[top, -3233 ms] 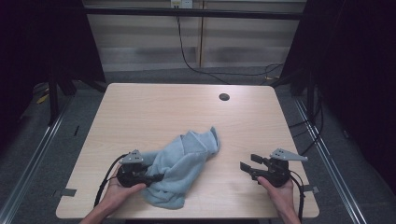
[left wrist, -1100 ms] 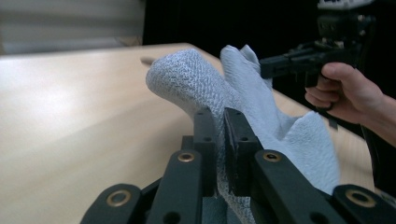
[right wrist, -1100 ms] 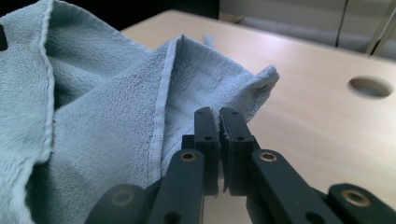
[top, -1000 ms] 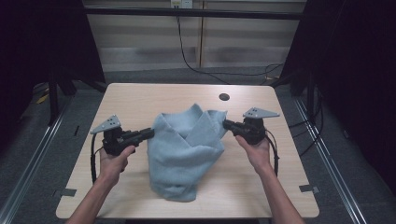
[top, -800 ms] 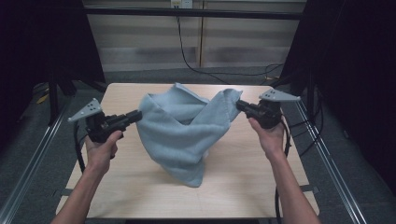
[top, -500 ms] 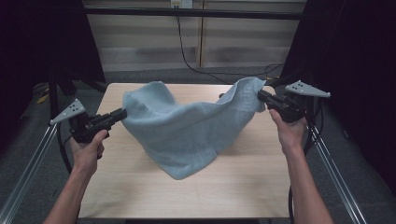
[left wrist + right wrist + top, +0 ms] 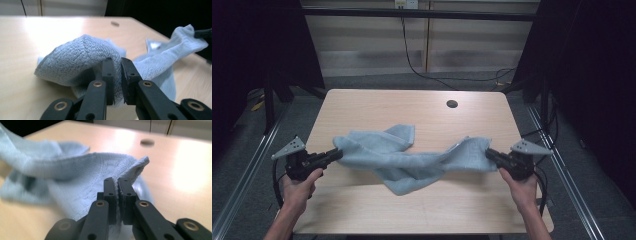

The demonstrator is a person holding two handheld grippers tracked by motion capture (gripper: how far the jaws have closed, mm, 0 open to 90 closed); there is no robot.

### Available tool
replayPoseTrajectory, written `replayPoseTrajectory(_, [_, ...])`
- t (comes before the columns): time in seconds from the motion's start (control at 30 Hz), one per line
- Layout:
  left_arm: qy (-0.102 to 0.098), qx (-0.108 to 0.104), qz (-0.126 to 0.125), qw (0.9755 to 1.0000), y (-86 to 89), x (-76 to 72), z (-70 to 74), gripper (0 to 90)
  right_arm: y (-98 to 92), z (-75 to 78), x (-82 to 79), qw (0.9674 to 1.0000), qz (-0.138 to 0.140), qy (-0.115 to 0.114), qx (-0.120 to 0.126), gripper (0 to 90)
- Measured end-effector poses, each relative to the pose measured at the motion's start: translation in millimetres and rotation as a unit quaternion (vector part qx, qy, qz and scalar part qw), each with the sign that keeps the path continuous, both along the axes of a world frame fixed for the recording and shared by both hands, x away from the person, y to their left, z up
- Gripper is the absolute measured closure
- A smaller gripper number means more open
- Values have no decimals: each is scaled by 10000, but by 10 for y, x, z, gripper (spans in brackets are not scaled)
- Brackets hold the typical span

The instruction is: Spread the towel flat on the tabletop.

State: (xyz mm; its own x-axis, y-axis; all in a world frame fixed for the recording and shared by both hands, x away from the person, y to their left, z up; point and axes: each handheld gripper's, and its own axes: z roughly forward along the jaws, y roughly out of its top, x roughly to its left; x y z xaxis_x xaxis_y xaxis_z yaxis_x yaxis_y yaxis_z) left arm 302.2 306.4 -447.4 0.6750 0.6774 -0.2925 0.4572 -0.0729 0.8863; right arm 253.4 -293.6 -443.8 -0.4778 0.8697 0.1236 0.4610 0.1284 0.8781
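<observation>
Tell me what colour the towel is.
The towel is light blue, a plain terry weave; the left gripper view shows it best.

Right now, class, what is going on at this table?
A person holds a gripper in each hand and stretches a light blue towel between them over the wooden table. The left gripper is shut on one end and the right gripper on the other. The towel's middle sags down onto the tabletop, bunched rather than spread flat.
</observation>
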Motion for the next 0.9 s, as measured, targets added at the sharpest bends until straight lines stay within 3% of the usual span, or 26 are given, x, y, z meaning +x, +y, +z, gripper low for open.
replayPoseTrajectory(0.03, [73,-6,19,10000,16,-47,-20,765,-39,-110,-141,9998,99,133,135,828])
replayPoseTrajectory(0.1, [-1,-50,-123,9999,14,-70,14,723,-48,-160,-243,9994,198,272,-18,785])
replayPoseTrajectory(0.3, [-226,-45,-10,9997,-37,6,161,628,-65,-70,-304,9992,323,215,45,651])
replayPoseTrajectory(0.37, [-275,-4,31,9996,-110,58,194,601,-40,-31,-245,9992,339,200,61,625])
replayPoseTrajectory(0.43, [-248,58,-54,9997,-211,134,202,579,33,-17,-78,9991,361,218,30,605])
replayPoseTrajectory(0.47, [-244,122,-102,9996,-270,175,200,579,33,-17,-78,9991,361,218,30,605])
replayPoseTrajectory(0.5, [-94,121,-301,9994,-400,268,163,568,97,16,37,9992,358,141,112,605])
replayPoseTrajectory(0.53, [-94,121,-301,9994,-400,268,163,556,97,16,37,9992,358,141,112,605])
replayPoseTrajectory(0.57, [52,215,-429,9988,-550,352,84,554,173,74,142,9989,416,38,204,594])
replayPoseTrajectory(0.7, [279,383,-635,9969,-778,452,-99,553,314,110,304,9982,563,93,201,581])
replayPoseTrajectory(0.8, [428,592,-1004,9923,-949,462,-259,521,440,25,461,9963,725,437,130,552])
replayPoseTrajectory(0.83, [468,644,-1083,9909,-988,453,-296,478,493,-73,517,9946,801,656,33,515])
replayPoseTrajectory(0.9, [534,757,-1142,9891,-1029,443,-346,462,511,-122,531,9937,811,769,20,498])
